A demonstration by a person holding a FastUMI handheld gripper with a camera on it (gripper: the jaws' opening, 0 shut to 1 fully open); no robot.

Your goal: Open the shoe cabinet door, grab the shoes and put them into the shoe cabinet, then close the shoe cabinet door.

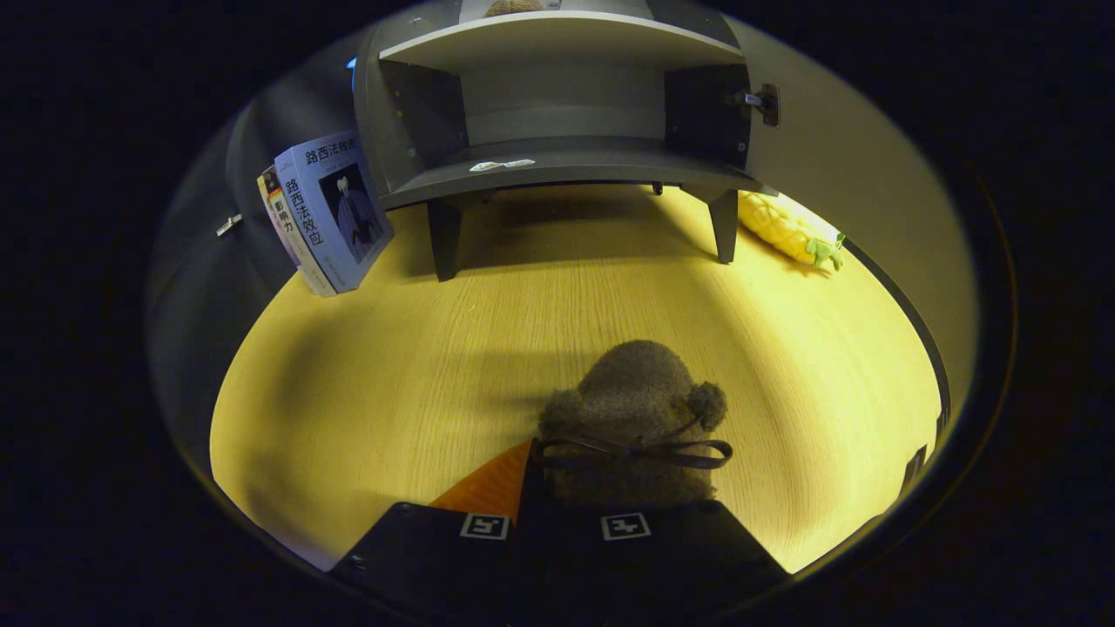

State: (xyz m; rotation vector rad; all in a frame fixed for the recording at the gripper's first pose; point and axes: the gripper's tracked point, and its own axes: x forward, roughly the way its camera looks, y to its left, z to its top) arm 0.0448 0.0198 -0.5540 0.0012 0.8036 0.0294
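A fuzzy brown shoe [631, 396] with a dark bow and a small pompom sticks out forward from between my fingers. My gripper [601, 501] is shut on its heel end, and the shoe hangs a little above the wooden table, casting a shadow to its left. Beyond it stands the grey shoe cabinet [557, 165] on short legs, its lower compartment open and bare inside. The left door [253, 148] and the right door [836, 165] are both swung wide. On the shelf above, the edge of another brown fuzzy thing [514, 7] peeks in.
Two books [327, 213] lean against the cabinet's left side. A yellow toy corn cob [784, 228] lies by the right leg, against the open door. The wooden tabletop [392, 392] stretches between me and the cabinet.
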